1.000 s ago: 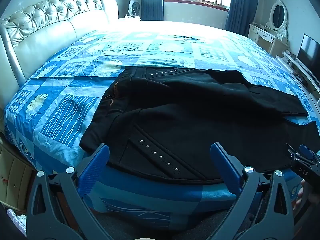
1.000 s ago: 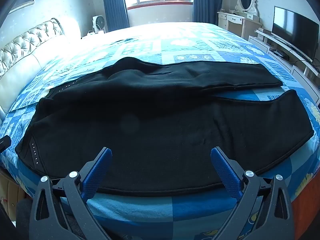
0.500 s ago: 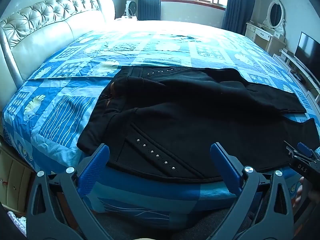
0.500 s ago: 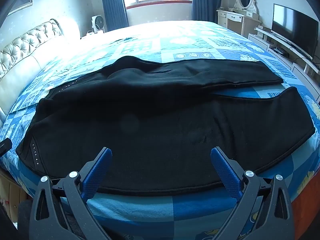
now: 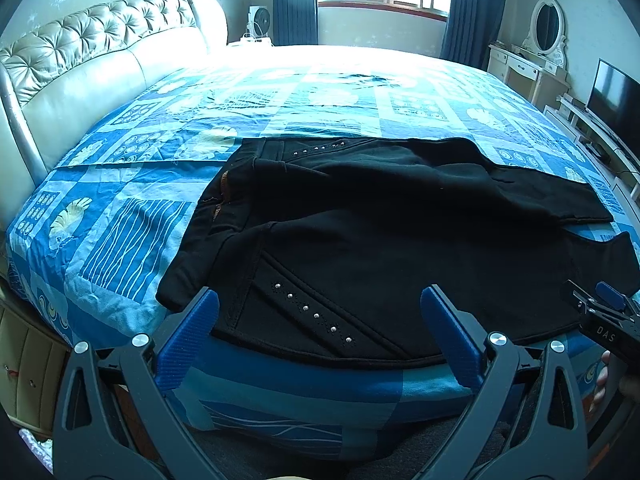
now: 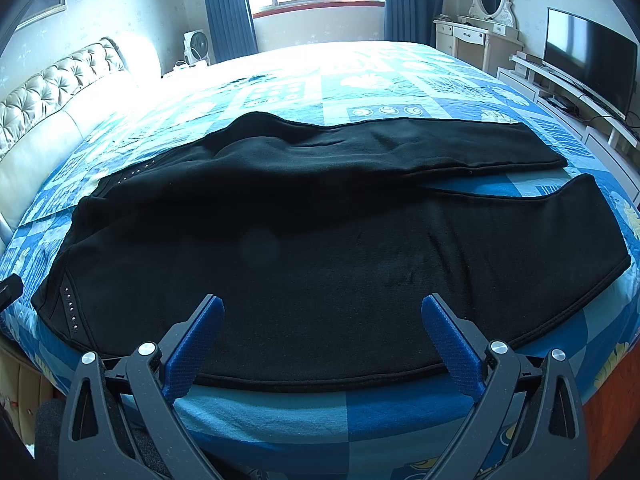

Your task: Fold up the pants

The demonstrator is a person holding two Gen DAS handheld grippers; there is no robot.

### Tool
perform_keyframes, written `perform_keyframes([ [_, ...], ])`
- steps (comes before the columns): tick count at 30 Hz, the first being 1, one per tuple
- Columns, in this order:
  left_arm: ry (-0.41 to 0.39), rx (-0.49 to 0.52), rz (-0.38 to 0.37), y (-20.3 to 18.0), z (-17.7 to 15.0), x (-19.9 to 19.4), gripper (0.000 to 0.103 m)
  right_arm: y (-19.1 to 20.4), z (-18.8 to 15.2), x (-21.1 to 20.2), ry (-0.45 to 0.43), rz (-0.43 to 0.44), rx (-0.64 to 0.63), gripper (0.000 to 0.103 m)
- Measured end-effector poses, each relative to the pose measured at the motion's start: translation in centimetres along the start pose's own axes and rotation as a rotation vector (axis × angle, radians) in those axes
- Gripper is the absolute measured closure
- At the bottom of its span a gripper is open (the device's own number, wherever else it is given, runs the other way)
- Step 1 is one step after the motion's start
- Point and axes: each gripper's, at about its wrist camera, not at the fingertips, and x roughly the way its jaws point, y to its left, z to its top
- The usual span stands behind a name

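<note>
One "DAS" label, right gripper

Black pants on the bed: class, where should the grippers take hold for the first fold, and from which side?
Grip the near edge of the pants, approaching from the bed's front edge. The left hand-held gripper suits the studded waist corner, the right hand-held gripper the near leg's hem seam. Both edges lie flat, closest and unobstructed.
</note>
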Motion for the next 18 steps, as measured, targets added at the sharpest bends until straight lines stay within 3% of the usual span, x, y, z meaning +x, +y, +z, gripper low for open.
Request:
perform_keyframes([
  [18,0.009,0.004,-0.005,0.49,-0.28,0.44,0.002,0.08,-0.13,0.14,0.003,-0.001,-0.003,0.004],
])
